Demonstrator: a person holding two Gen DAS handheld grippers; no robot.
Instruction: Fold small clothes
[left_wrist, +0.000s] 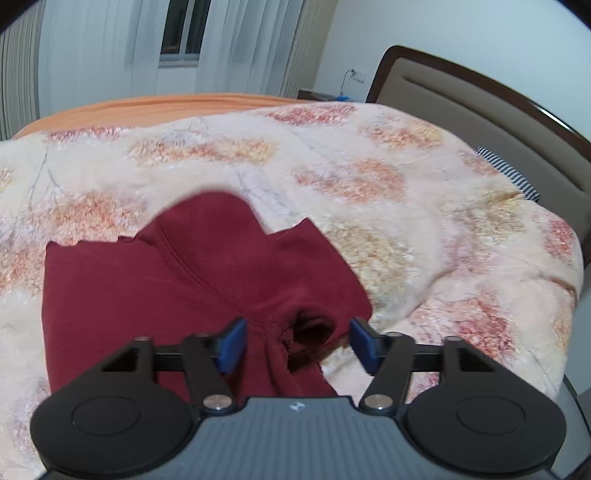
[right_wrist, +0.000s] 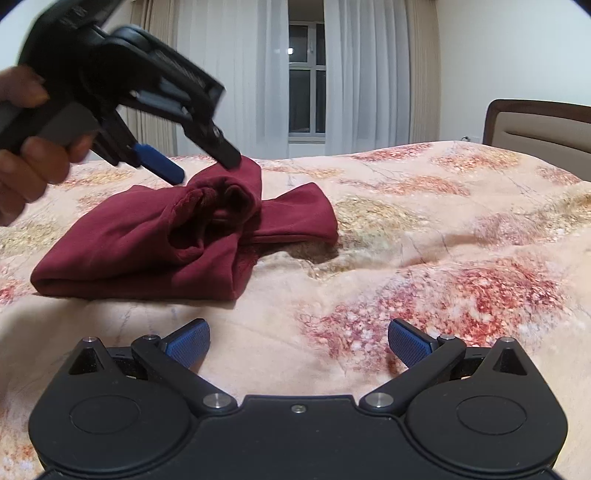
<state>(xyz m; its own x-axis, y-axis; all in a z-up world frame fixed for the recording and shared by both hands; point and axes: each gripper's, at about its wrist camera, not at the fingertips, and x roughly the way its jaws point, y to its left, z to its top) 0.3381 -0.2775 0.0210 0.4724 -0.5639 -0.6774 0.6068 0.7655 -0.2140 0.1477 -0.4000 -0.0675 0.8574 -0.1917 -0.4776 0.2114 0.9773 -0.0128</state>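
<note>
Garment (right_wrist: 155, 240) bunched under parted left gripper (left_wrist: 297, 343), right gripper (right_wrist: 297, 345) apart

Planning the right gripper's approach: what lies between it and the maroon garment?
Only bare floral quilt separates the right gripper from the maroon garment, as the right wrist view shows; the left gripper hovers over the garment's far side.

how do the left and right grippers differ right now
The left gripper hangs over the dark red garment, one black fingertip about at the bunched cloth; the right gripper sits low over the bare floral quilt, apart from the garment. The left tilts steeply down; the right points forward along the bed. Both are open and hold nothing.
</note>
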